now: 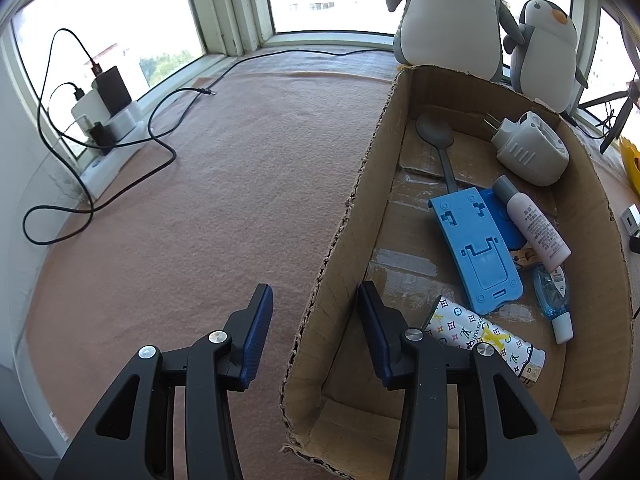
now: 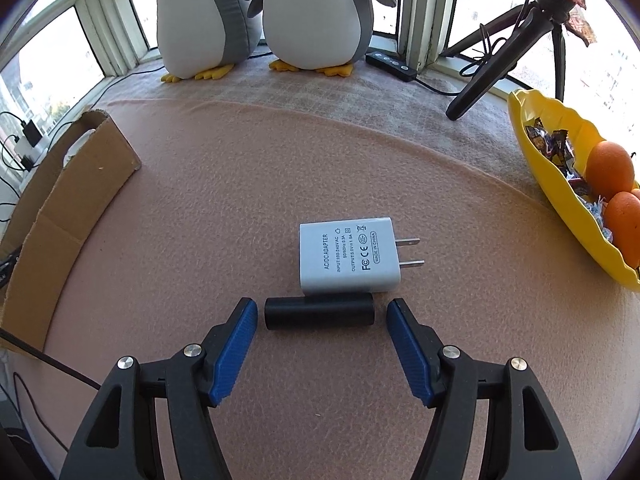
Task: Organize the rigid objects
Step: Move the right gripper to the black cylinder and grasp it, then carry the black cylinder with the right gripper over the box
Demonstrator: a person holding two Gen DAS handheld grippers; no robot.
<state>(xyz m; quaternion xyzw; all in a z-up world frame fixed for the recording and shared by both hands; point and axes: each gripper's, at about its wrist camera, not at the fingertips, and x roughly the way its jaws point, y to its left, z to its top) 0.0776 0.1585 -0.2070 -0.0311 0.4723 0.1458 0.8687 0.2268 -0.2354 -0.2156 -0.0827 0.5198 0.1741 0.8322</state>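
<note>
Fingers (image 2: 398,328) flanking black cylinder (image 2: 319,314), white adapter (image 2: 348,256) touching behind

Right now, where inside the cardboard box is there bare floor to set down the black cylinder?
Bare floor runs along the left wall of the cardboard box, between the grey spoon and the patterned tube, and at the near end below that tube. The right side is crowded: blue stand, pink bottle, white plug.

a home bay-window ledge: plush penguins (image 2: 256,12), fruit bowl (image 2: 560,184), pink blanket (image 1: 200,200)
</note>
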